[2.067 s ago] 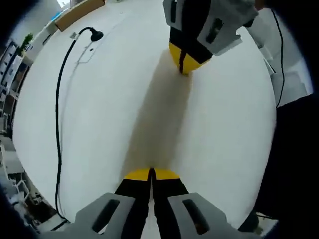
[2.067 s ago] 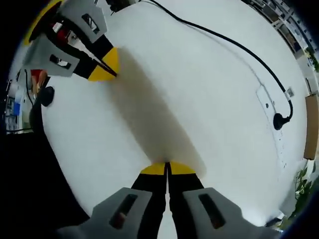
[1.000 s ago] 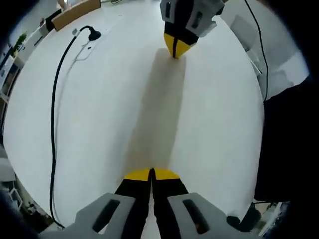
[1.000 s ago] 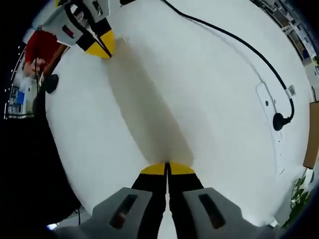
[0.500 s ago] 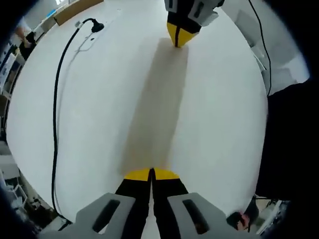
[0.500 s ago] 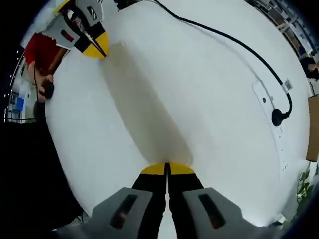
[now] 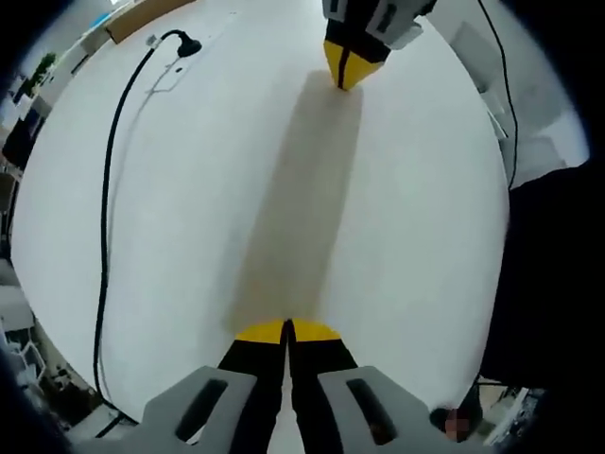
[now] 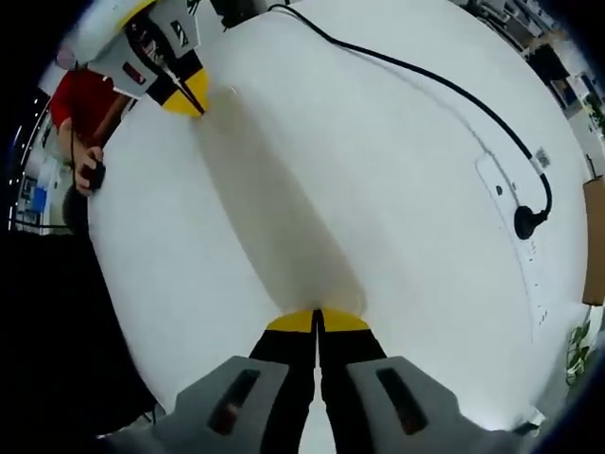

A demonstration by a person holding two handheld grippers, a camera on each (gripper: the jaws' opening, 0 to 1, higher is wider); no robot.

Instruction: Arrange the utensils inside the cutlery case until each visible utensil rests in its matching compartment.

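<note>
Left gripper [image 7: 286, 329] has its jaws pressed together, holding nothing, tips on the white desk [image 7: 208, 189]. Straight ahead the right gripper [image 7: 349, 71] points back at it, also closed and empty. A black cable [image 7: 106, 189] runs off to its left. No utensils or cutlery case can be seen

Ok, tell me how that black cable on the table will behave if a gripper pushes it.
The black cable is thin and lies in a loose curve on the white table, so it is probably floppy and would bend, not slide whole. Its plug end looks bulkier and may lag or drag. It seems light for its length.
</note>
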